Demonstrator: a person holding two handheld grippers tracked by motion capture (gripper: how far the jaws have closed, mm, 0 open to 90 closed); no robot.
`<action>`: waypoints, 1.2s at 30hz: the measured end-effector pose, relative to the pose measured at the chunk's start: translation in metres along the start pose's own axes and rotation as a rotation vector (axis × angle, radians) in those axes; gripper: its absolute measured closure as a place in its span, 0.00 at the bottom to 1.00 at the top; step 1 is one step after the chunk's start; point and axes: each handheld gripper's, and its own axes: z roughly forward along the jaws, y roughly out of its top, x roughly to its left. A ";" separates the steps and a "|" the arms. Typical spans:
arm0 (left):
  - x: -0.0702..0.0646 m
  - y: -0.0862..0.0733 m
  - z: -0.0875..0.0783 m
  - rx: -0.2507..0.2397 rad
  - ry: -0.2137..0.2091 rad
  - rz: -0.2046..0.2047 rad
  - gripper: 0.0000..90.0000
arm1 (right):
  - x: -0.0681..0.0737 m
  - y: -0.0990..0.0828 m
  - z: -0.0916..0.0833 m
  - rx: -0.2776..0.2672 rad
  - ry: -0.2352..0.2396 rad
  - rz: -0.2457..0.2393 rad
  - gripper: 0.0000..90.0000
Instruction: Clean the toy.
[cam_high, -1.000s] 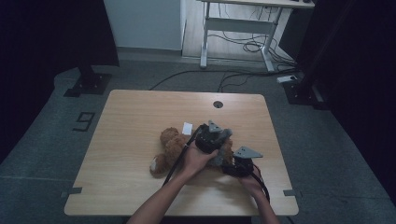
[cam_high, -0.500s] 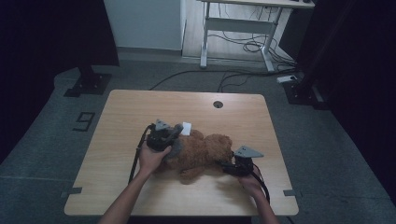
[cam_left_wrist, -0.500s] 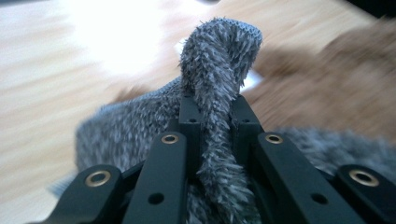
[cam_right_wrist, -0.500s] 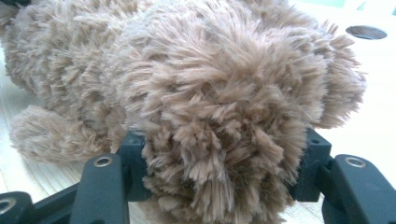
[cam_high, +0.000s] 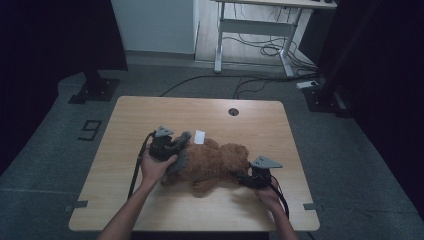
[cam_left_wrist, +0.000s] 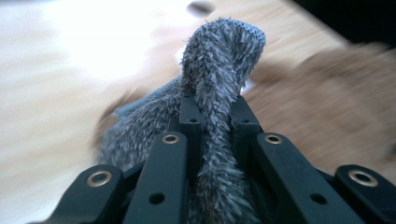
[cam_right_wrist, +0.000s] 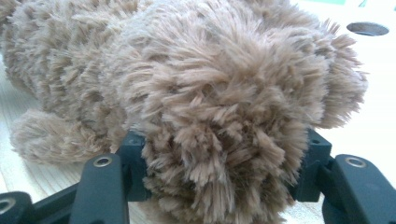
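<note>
**Teddy bear held at both ends**

Wooden table (cam_high: 150, 115) carries a brown teddy bear (cam_high: 215, 162) lying on its side near the middle. Left gripper (cam_left_wrist: 212, 116) has its jaws closed tight on the bear's grey fuzzy scarf (cam_left_wrist: 219, 60). Right gripper (cam_right_wrist: 219, 172) has its jaws spread wide around a plush limb, pressing it from both sides.

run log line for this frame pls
left gripper: shut on grey cloth | right gripper: shut on plush bear | bear: lying on table
</note>
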 end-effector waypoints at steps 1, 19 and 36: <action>-0.013 0.010 0.001 -0.011 -0.027 0.016 0.88 | 0.000 0.000 0.000 0.000 -0.001 0.000 0.43; -0.117 0.039 0.109 0.113 -0.210 0.061 0.88 | 0.002 -0.002 0.000 0.008 -0.008 0.000 0.43; -0.024 0.013 0.047 0.106 -0.020 0.007 0.88 | 0.006 -0.003 0.000 0.015 -0.007 -0.019 0.43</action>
